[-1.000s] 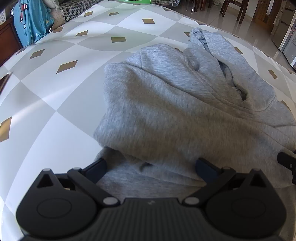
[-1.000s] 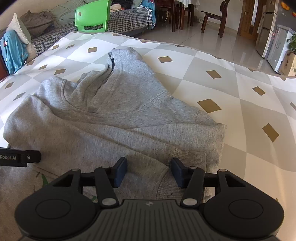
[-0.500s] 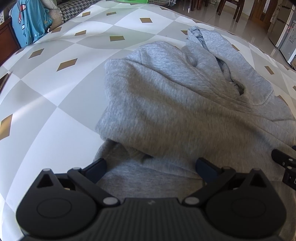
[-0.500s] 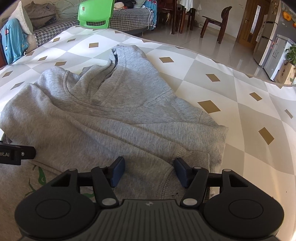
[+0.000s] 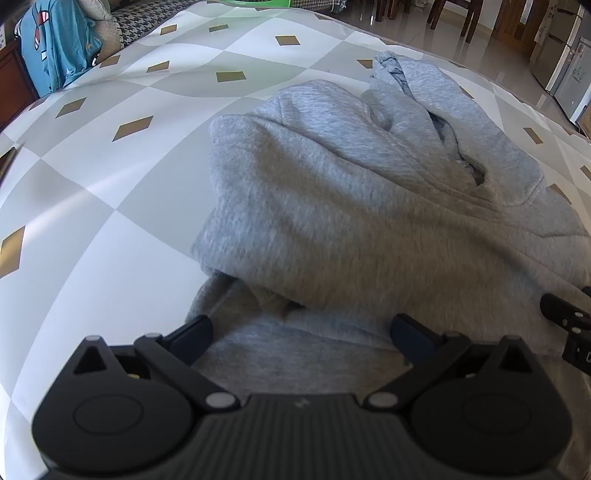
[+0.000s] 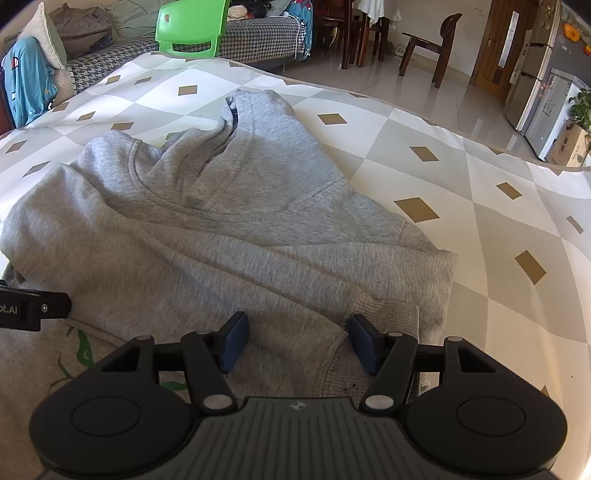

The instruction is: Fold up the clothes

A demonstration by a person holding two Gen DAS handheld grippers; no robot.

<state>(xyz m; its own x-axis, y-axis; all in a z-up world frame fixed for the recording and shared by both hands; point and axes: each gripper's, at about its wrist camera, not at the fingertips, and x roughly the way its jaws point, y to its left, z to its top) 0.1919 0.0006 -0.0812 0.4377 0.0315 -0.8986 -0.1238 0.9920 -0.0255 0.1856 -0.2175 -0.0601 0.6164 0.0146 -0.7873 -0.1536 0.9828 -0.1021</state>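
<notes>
A grey hoodie [image 5: 351, 206] lies folded on a white-and-grey diamond-patterned cover [image 5: 110, 192], its hood [image 6: 266, 122] pointing to the far side. My left gripper [image 5: 301, 323] hangs open and wide over the near left edge of the hoodie, its pads clear of the cloth. My right gripper [image 6: 297, 325] is open over the folded sleeve, and the ribbed cuff [image 6: 384, 317] lies just by its right pad. Nothing is pinched in either one. A green print [image 6: 81, 350] shows on the cloth at the near left. A black finger [image 6: 44, 306] of the left gripper pokes in from the left edge.
The cover's far edge [image 6: 406, 107] drops to a shiny tiled floor. Beyond it stand a green plastic chair [image 6: 188, 27], a houndstooth sofa [image 6: 258, 33] with a blue garment [image 6: 22, 85], a wooden chair [image 6: 432, 48] and a fridge [image 6: 546, 107].
The right gripper's jaws have spread a little wider over the sleeve. The left gripper and the hoodie have stayed where they were.
</notes>
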